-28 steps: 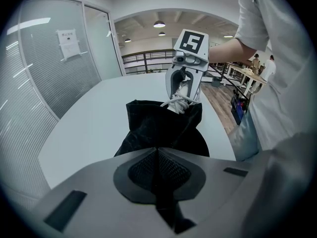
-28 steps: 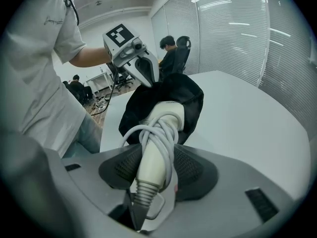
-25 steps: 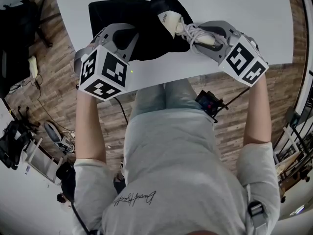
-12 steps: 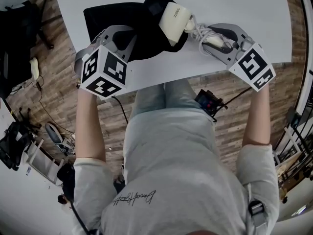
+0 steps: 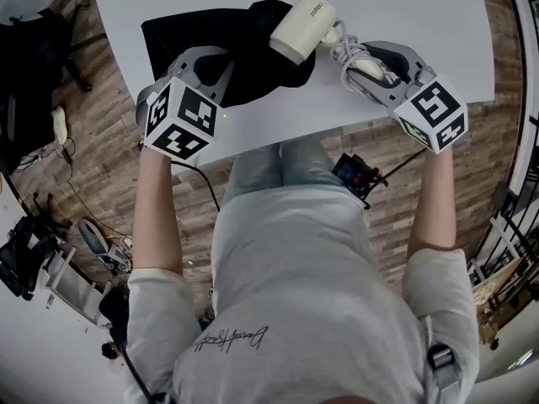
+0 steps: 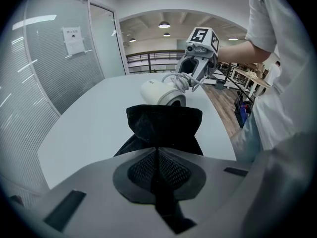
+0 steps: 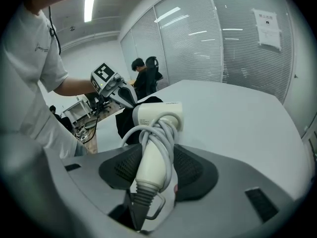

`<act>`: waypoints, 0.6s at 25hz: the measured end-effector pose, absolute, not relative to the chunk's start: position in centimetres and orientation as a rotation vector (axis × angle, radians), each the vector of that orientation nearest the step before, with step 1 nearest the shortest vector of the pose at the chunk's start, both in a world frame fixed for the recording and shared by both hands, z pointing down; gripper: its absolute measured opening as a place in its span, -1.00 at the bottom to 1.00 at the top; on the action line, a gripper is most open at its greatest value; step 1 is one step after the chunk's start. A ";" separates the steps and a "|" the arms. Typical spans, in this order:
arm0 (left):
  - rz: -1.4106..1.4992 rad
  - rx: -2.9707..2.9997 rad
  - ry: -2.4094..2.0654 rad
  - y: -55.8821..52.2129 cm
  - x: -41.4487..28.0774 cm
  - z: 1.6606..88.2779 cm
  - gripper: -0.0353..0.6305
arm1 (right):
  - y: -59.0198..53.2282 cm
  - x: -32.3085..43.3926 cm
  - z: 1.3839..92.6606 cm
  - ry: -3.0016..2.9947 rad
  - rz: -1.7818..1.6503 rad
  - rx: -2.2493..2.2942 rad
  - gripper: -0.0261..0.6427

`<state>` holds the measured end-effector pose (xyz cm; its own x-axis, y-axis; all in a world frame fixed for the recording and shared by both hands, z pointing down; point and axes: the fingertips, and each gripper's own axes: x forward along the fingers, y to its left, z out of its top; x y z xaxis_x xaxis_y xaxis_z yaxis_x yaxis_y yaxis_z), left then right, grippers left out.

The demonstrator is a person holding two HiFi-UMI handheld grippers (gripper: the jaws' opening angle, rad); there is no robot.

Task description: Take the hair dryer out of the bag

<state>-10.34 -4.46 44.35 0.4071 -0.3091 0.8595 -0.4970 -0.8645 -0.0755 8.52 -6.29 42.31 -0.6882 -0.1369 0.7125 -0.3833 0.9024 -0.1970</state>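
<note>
My right gripper [image 7: 152, 175] is clenched on the cord-wrapped handle of the hair dryer [image 5: 303, 27], held just beside the mouth of the black bag [image 5: 206, 29] (its whole body shows). My left gripper [image 6: 158, 165] pinches bag fabric over the desk [image 5: 413, 11].

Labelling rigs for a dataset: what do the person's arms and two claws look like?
Both the left claw and right claw are grey moulded shells with dark mesh-textured pads; each carries a white cube printed with black square markers. The arms are bare below a light short-sleeved T-shirt.
</note>
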 end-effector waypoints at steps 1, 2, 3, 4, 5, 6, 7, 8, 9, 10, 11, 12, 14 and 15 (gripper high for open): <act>1.443 2.468 -0.716 -4.5 -10.3 44.4 -0.82 | -6.2 8.8 42.3 -2.320 0.438 0.382 -0.28; 1.443 2.467 -0.714 -4.5 -10.2 44.5 -0.80 | -6.2 9.0 42.2 -2.320 0.445 0.395 -0.28; 1.444 2.466 -0.711 -4.5 -10.2 44.6 -0.75 | -6.0 9.3 42.2 -2.320 0.452 0.408 -0.28; 1.447 2.466 -0.708 -4.4 -10.1 44.7 -0.73 | -5.9 9.6 42.2 -2.322 0.461 0.421 -0.28; 1.450 2.466 -0.705 -4.4 -10.0 44.7 -0.72 | -5.8 9.9 42.1 -2.324 0.472 0.435 -0.28; 1.453 2.465 -0.701 -4.4 -9.9 44.7 -0.69 | -5.7 10.2 42.0 -2.326 0.482 0.450 -0.28; 1.455 2.465 -0.696 -4.3 -9.8 44.7 -0.65 | -5.7 10.5 41.9 -2.326 0.490 0.466 -0.28; 1.458 2.465 -0.693 -4.2 -9.7 44.6 -0.62 | -5.6 10.8 41.8 -2.324 0.496 0.480 -0.28; 1.462 2.465 -0.691 -4.1 -9.7 44.5 -0.60 | -5.6 11.1 41.7 -2.320 0.500 0.494 -0.28; 1.465 2.466 -0.689 -4.0 -9.6 44.3 -0.57 | -5.5 11.3 41.7 -2.317 0.505 0.506 -0.28; 1.466 2.468 -0.688 -3.9 -9.5 44.2 -0.55 | -5.4 11.5 41.7 -2.314 0.509 0.515 -0.28; 1.464 2.470 -0.690 -3.8 -9.5 44.1 -0.54 | -5.4 11.7 41.7 -2.313 0.513 0.523 -0.28; 1.459 2.476 -0.701 -3.9 -9.5 44.0 -0.50 | -5.4 11.7 42.1 -2.313 0.519 0.537 -0.28; 1.456 2.477 -0.708 -4.0 -9.7 44.1 -0.50 | -5.5 11.7 42.3 -2.314 0.520 0.544 -0.28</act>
